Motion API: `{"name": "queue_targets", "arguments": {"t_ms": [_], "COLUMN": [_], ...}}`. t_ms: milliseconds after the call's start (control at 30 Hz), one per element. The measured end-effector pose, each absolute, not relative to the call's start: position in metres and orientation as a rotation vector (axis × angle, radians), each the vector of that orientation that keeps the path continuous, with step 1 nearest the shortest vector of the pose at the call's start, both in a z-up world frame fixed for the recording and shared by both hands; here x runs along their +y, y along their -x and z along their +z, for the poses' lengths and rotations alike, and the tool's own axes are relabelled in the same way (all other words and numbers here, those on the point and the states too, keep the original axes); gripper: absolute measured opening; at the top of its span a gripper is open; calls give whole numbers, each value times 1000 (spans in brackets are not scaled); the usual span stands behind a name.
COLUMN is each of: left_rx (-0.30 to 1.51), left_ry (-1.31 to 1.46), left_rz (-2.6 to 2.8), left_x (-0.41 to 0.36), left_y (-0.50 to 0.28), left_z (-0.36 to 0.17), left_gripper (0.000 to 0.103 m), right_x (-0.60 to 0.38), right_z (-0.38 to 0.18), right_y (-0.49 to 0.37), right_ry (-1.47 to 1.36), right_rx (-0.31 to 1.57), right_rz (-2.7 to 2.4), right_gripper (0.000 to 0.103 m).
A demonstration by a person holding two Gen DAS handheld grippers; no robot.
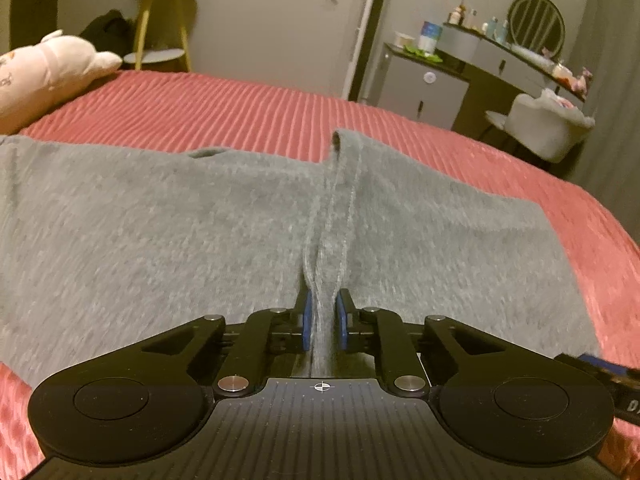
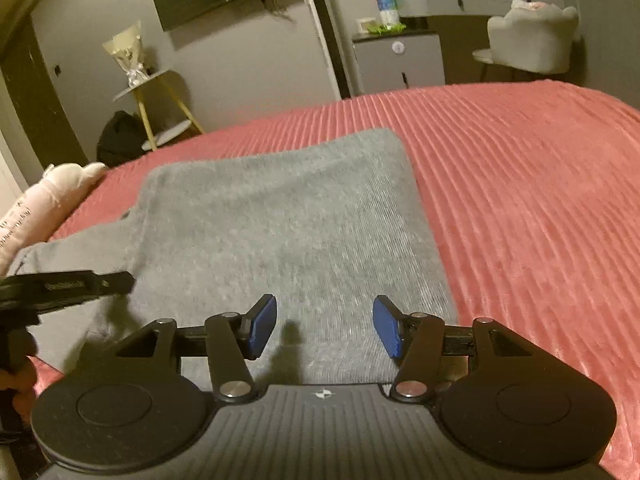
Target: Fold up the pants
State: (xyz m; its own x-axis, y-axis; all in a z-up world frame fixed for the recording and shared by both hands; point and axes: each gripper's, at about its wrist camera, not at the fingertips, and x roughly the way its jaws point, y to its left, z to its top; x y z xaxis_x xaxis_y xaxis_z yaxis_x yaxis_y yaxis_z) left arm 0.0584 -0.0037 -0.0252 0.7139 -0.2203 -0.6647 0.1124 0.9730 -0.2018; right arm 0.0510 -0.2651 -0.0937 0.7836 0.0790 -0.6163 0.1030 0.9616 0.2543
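Grey knit pants (image 1: pixel 160 220) lie spread on the red ribbed bedspread (image 1: pixel 240 108). My left gripper (image 1: pixel 323 312) is shut on a raised ridge of the grey fabric, which runs forward from between the blue pads. In the right wrist view the pants (image 2: pixel 280 220) lie flat, a folded part ending at a straight right edge. My right gripper (image 2: pixel 324 328) is open and empty, just above the near part of the pants. The left gripper's black body (image 2: pixel 64 286) shows at the left edge of that view.
A pink plush toy (image 1: pixel 44 68) lies at the bed's far left. A yellow-legged side table (image 1: pixel 160 28), a grey cabinet (image 1: pixel 424 88), a dressing table with a mirror (image 1: pixel 536 40) and a grey chair (image 1: pixel 548 124) stand beyond the bed.
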Motion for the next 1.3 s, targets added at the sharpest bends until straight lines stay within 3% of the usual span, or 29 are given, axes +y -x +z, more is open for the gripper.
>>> {"name": "queue_targets", "arguments": {"t_ms": [67,233,433,500,700,767,867,1033,1167,1233,1300], "left_rx": [754,782,826,858,881,837,805,820,848,850,857], "left_ry": [163,245,351,406,377,334,305,494,402,318,261], "left_rz": [-162,-167,-159,-202,-267,-211,-118,-103,-175,-221,-285], "left_x": [0,13,29,32,18,13,16,39,22,6,-6], "left_y": [-59,-65,-72,-76,-87,-85,-83,-90,-95,-93,-91], "left_z": [-25,-27,-33,-38,-49,-45,-43,-50,-49,-49,-49], "left_gripper": [9,13,48,68,94,87,89,84,83,65,27], "right_x": [-262,-260,-262,-262,-260,-262,-264,-267,-256,-253,-252], "right_z": [-96,-96,-97,-96,-95,-94,-90,-92,-93,-92,-92], "right_y": [-52,-51,-55,-56,-53,-53,-47,-48,-50,-50,-49], "right_ry": [-278,-268,-282,-291,-294,-308,-320,-333,-263,-270,-276], "right_rx": [683,687,689,688,679,670,636,650,672,682,687], "right_rz": [-14,-4,3,7,14,15,8,-10,3,43,48], "right_gripper": [56,61,64,66,69,69,70,71,69,61,60]}}
